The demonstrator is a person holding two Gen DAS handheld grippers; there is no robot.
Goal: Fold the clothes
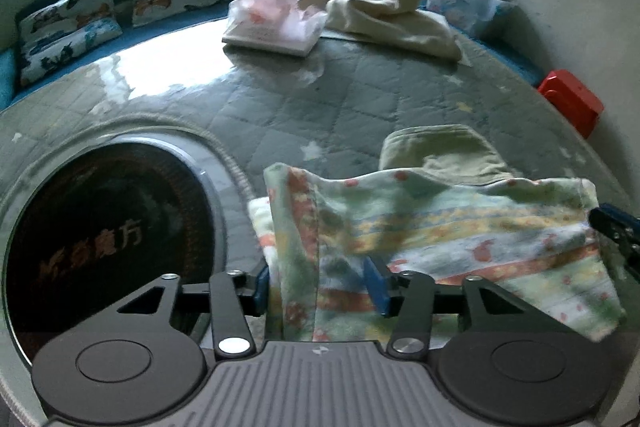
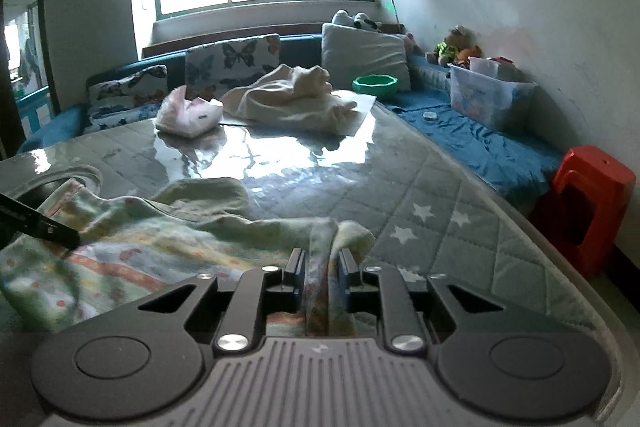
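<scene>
Evidently held taut for folding, the patterned cloth hangs just above the quilted table, left gripper clenched on one edge, right gripper clamped on another, lifting it over the beige garment.

Patterned cloth, soft and matt with a towel-like nap, lies lower right in the left wrist view on a quilted tabletop under a glossy clear cover that throws back window glare. Gripper bodies are matt black plastic with ribbed grey grips and shiny metal pivot pins. Red stool, far right, is smooth plastic; cream cloth, upper centre, is soft and crumpled.
</scene>
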